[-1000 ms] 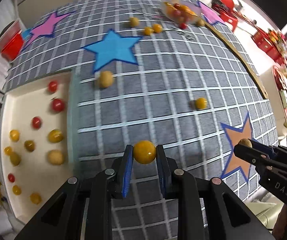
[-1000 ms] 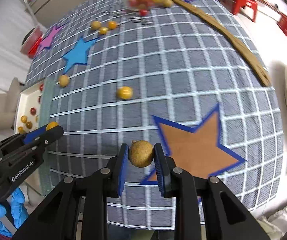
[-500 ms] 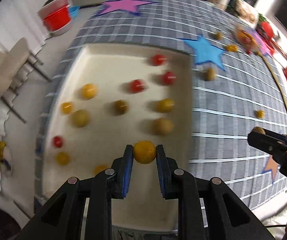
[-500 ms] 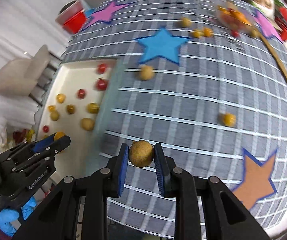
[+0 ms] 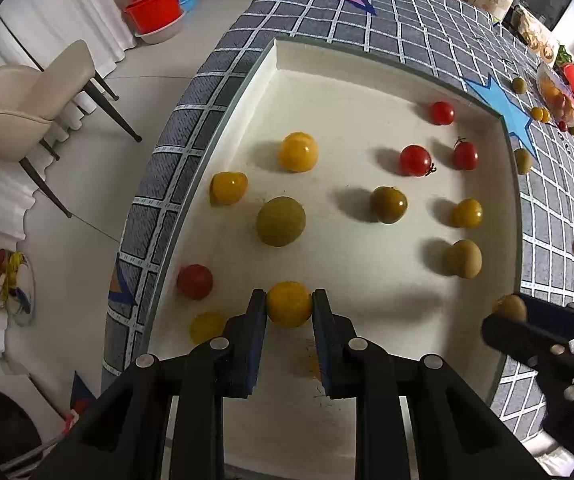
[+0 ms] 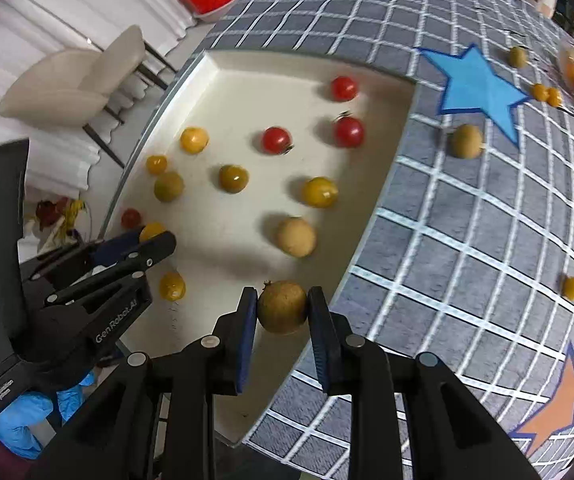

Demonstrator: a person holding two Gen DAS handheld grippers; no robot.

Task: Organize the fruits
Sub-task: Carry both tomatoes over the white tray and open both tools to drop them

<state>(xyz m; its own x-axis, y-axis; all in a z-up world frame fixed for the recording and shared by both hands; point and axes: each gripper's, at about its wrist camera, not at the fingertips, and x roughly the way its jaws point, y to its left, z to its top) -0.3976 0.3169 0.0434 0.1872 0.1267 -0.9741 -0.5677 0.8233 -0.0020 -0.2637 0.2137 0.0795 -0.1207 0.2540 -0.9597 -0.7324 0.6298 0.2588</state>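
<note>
You've got a fruit in each claw. Your left claw [image 5: 289, 305] is clamped on a yellow tomato [image 5: 289, 303], hanging over the tray [image 5: 367, 80] near its left rim. Your right claw [image 6: 281, 309] is pinched on a brown longan [image 6: 282, 306], over the tray's near-right edge, the rim just to its right.

What matters for the drop is that bare tray floor lies straight below and ahead of both claws. On the left, a red tomato [image 5: 194, 281] and a yellow one [image 5: 207, 326] sit just left of your fingers, so open there or a shade right. On the right, the nearest resident is a pale longan [image 6: 296, 237] ahead of the claw (leave it room). These round fruits have no long axis to worry about, though they'll likely roll. The left claw is deeper into the tray; the right is barely past the rim.

By my count the tray holds four red tomatoes, four yellow, one olive-dark, and two dull round longan-like fruits, eleven loose. Out on the cloth [image 6: 467, 240], the right view shows four strays plus a far, blurred heap I can't count.
</note>
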